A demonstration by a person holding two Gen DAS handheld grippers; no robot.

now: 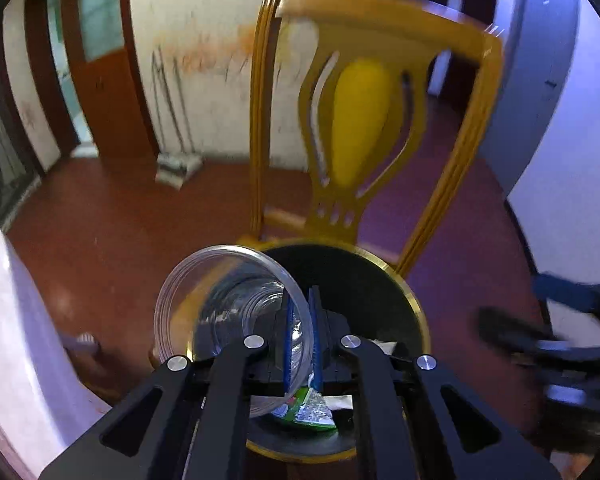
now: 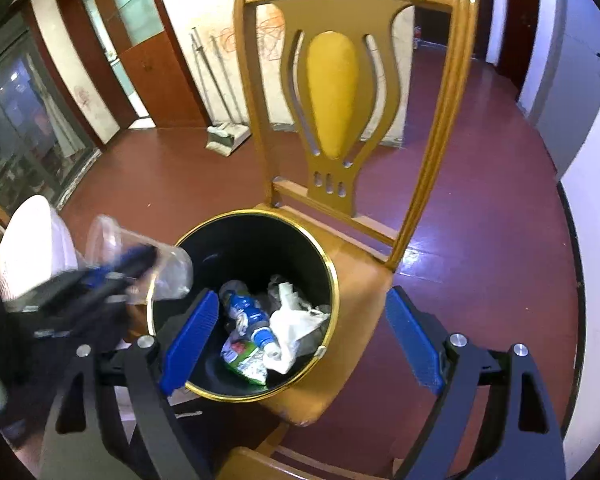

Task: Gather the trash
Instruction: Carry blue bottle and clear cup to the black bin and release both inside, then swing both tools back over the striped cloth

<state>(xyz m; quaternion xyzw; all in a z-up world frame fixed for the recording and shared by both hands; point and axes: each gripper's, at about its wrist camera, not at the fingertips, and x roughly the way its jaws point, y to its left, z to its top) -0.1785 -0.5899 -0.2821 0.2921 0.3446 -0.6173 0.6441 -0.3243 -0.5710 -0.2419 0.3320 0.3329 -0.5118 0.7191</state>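
Note:
A clear plastic cup (image 1: 228,308) lies tilted on its side, its mouth toward the camera, and my left gripper (image 1: 302,340) is shut on its wall near the rim. It hangs over the left edge of a black bin with a gold rim (image 1: 412,304). The right wrist view shows the same cup (image 2: 172,272) and left gripper (image 2: 140,260), blurred, at the bin (image 2: 332,280). The bin stands on the seat of a yellow wooden chair (image 2: 332,96). Inside it lie a blue-labelled bottle (image 2: 252,316), a green wrapper (image 2: 244,356) and a white bag (image 2: 296,320). Above the bin, my right gripper (image 2: 302,296) is open and holds nothing.
A white plastic chair (image 2: 36,232) stands left of the bin. A dustpan and long handles (image 2: 226,136) lean at the far wall beside a brown door. Red-brown floor surrounds the chair. Part of another wooden chair (image 2: 252,464) shows at the bottom edge.

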